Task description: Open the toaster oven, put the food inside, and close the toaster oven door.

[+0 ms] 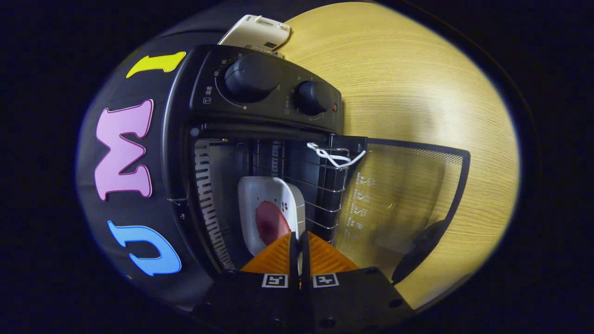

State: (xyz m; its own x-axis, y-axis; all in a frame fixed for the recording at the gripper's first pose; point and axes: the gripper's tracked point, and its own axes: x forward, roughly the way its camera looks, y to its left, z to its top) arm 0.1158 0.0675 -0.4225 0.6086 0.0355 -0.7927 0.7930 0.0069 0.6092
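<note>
1. Bumping the oven is the first worry. The gripper (298, 239) is right at the mouth of the toaster oven (260, 139), and a quick pull could knock the wire rack (320, 185) or the side of the opening.
2. The white tray (271, 208) with the red food (271, 222) on it sits on that rack, inside the oven. If the tray sticks out past the front, I think the door will hit it and not shut.
3. The orange fingers (274, 257) are almost together, with only a thin gap. The near edge of the tray goes into that gap, so it looks pinched, but I cannot tell for sure that both fingers press on it.
4. If they do hold it, pulling away could drag the tray and food out.
5. The glass door (403, 195) is swung all the way open and lies over the counter (417, 83). Its dark handle (420, 250) is off to the side of the oven, well apart from the fingers.
6. A white string (335, 157) is tied on the rack's top corner. It might snag.
</note>
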